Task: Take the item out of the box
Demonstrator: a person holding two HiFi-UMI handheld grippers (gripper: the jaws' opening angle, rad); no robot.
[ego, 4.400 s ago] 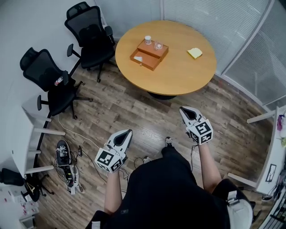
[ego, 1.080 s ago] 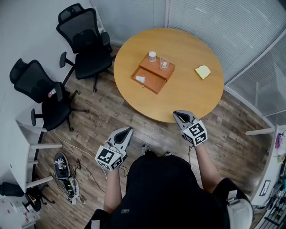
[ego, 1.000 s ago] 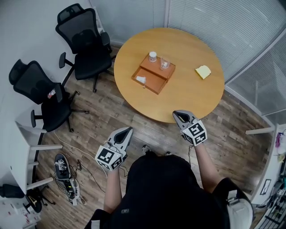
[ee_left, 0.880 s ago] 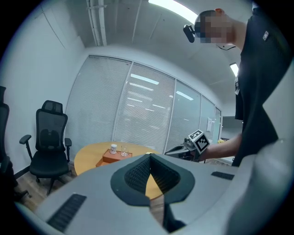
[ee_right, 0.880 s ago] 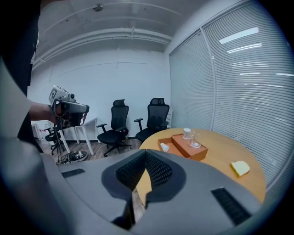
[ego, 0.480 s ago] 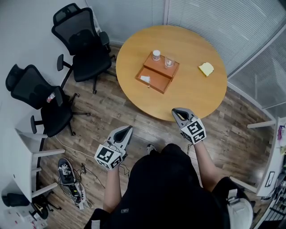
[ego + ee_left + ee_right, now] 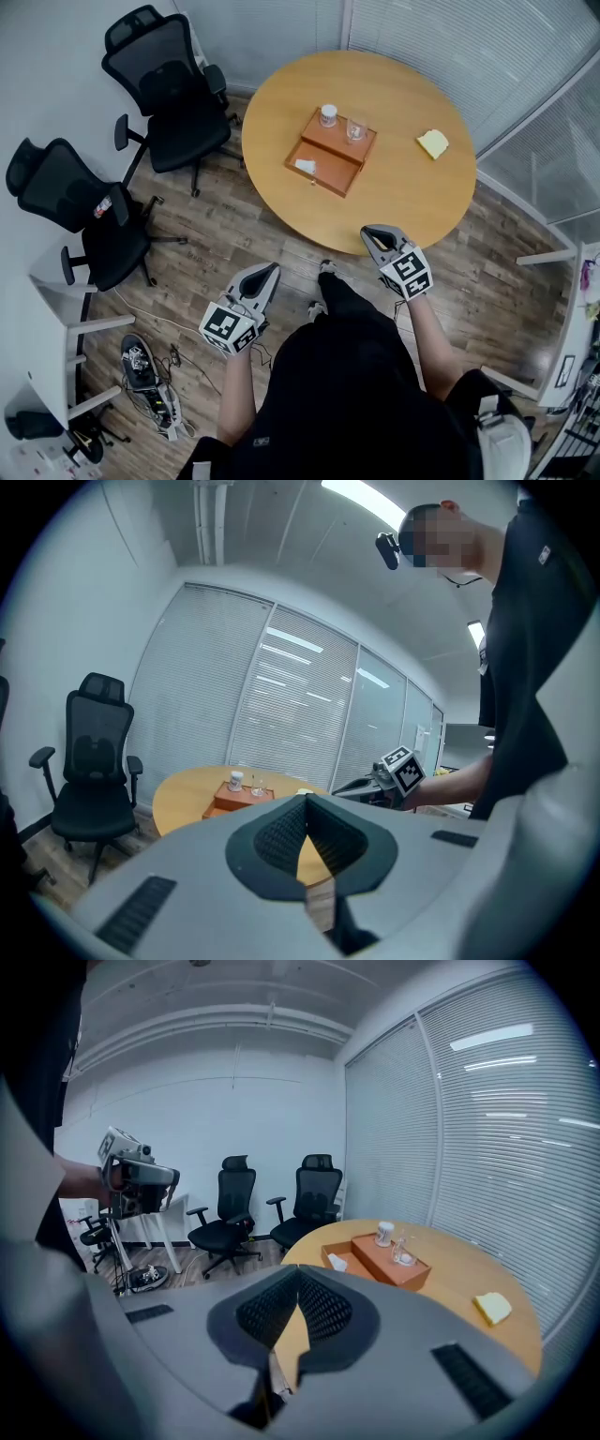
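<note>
An orange-brown wooden box (image 7: 340,142) sits on the round table (image 7: 403,202), its low drawer pulled open toward me. A small white item (image 7: 306,166) lies in the drawer. It also shows in the right gripper view as the white item (image 7: 337,1262) in the box (image 7: 389,1260). My left gripper (image 7: 267,273) hangs over the floor, well short of the table, jaws shut and empty. My right gripper (image 7: 372,233) is at the table's near edge, also shut on nothing. The box (image 7: 240,800) looks small and far off in the left gripper view.
A white jar (image 7: 327,114) and a clear glass (image 7: 354,131) stand on the box top. A yellow sponge (image 7: 433,143) lies to its right. Two black office chairs (image 7: 172,82) (image 7: 67,199) stand left of the table. Cables and a device (image 7: 147,367) lie on the floor at the left.
I have walked closer to the table, with one foot now stepped forward. My right gripper has reached the table's near edge. Both grippers stay shut and empty.
</note>
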